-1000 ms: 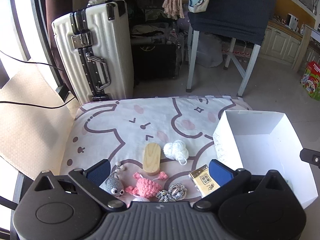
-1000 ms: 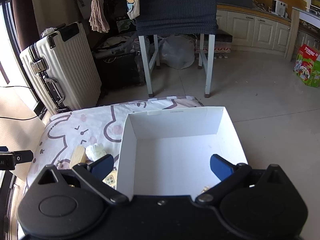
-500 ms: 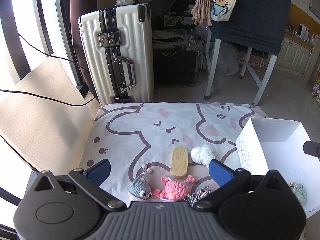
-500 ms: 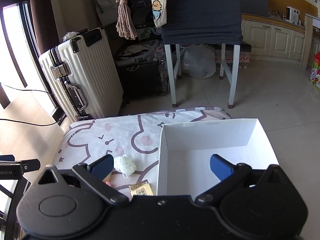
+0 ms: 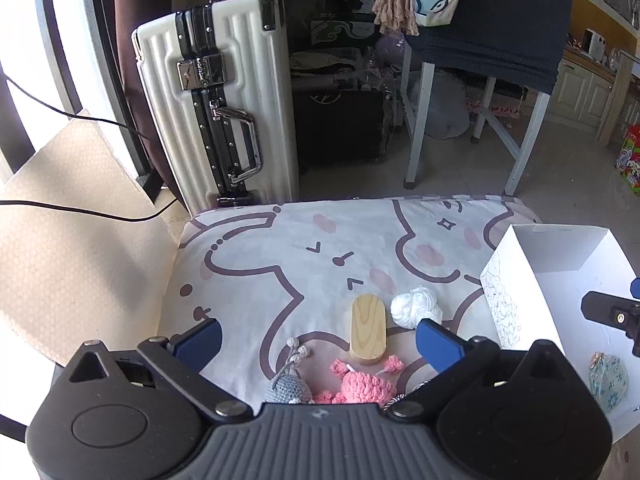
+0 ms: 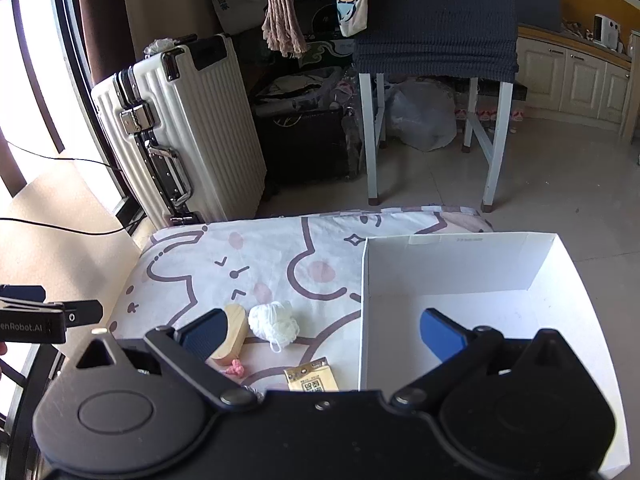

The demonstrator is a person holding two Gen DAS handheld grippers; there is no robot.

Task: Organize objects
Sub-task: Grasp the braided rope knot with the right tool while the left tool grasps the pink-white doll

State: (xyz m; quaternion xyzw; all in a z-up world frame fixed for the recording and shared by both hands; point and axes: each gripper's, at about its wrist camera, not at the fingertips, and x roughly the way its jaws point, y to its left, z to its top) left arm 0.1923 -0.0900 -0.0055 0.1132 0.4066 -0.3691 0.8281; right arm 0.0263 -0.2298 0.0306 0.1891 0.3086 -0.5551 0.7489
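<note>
While cartoon-print cloth [image 5: 280, 264] covers the surface — suitcase [image 5: 224, 100] stands behind.

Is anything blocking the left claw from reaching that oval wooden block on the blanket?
Nothing visible does. The left gripper is open and empty, and the oval wooden block lies flat between its fingertips' line of approach. The white yarn ball sits just to its right, the pink crocheted toy just nearer.

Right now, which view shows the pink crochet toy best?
The left wrist view: the pink crochet toy lies on the cloth between that gripper's open fingers, mostly visible. The right wrist view catches only a small pink bit beside the wooden block.
</note>
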